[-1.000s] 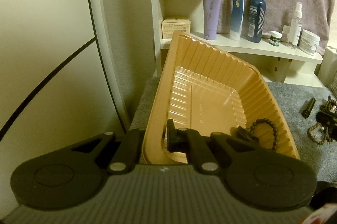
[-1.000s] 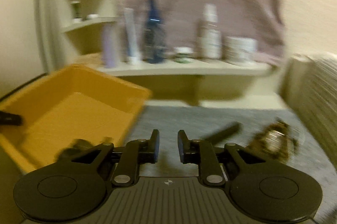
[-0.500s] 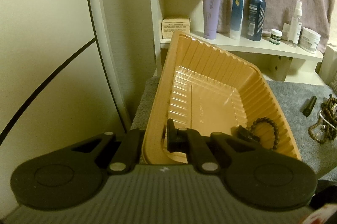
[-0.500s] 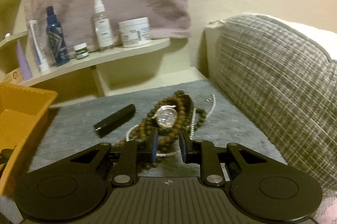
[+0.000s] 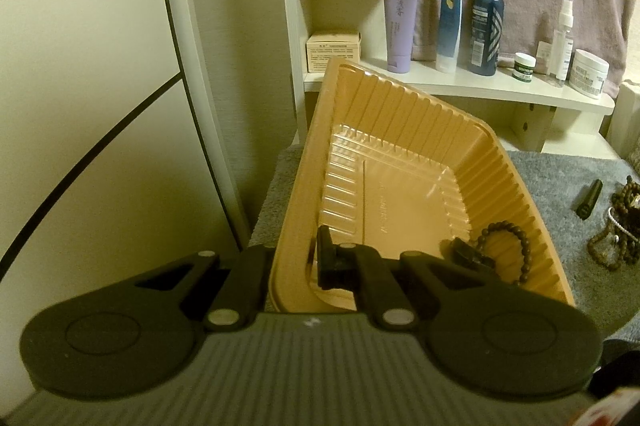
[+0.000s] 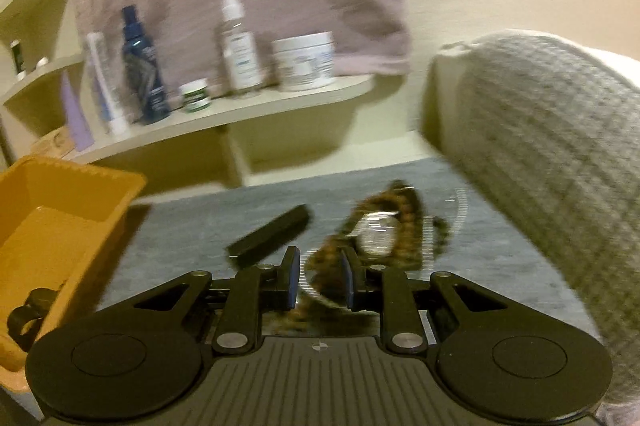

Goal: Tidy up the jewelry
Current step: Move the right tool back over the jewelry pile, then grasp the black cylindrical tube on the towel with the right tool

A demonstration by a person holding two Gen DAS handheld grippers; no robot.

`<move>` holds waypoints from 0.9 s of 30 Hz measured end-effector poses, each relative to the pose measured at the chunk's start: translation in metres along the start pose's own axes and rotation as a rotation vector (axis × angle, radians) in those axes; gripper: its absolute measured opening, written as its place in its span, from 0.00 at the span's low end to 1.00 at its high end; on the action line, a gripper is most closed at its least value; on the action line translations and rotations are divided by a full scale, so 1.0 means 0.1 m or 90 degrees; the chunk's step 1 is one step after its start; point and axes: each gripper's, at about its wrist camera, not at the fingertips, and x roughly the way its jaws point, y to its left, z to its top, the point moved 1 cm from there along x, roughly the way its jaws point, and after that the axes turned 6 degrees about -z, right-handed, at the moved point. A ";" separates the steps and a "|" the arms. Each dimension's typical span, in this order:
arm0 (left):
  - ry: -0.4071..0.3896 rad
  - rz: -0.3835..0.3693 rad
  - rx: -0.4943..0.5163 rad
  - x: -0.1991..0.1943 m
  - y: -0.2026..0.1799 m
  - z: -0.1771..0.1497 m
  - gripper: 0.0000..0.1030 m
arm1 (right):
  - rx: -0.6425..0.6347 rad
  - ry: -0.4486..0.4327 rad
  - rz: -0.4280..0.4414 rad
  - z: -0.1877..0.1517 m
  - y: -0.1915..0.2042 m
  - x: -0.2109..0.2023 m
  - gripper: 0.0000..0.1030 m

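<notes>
The right claw point(image 6: 319, 280) stands with jaws apart, empty, directly over the near end of the bead tangle point(image 6: 394, 226) on the grey cloth; the pile runs far-right from it. The left claw point(image 5: 296, 264) is clamped on the tilted orange tray point(image 5: 400, 113) rim, further off.

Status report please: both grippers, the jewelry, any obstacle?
Left gripper shut on tray wall. Right gripper open before bead pile. Black stick alongside.
</notes>
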 end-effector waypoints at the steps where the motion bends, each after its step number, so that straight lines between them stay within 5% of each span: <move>1: 0.000 0.000 -0.001 0.00 0.00 0.00 0.05 | -0.008 0.002 0.006 0.01 0.08 0.03 0.22; 4: 0.001 -0.001 -0.001 0.00 0.00 0.00 0.05 | -0.024 0.005 0.008 0.03 0.28 0.15 0.25; 6: 0.001 -0.002 -0.002 0.00 0.02 -0.01 0.05 | -0.021 0.013 0.008 0.04 0.36 0.24 0.49; 8: 0.001 -0.002 -0.001 0.01 0.02 -0.01 0.05 | -0.008 0.021 0.011 0.05 0.42 0.33 0.55; 19: 0.002 -0.003 -0.004 0.01 0.02 -0.01 0.05 | 0.016 0.073 -0.030 0.11 0.58 0.72 0.54; 27: 0.002 -0.004 -0.005 0.00 0.02 -0.01 0.05 | -0.039 0.064 -0.031 0.07 0.59 0.67 0.23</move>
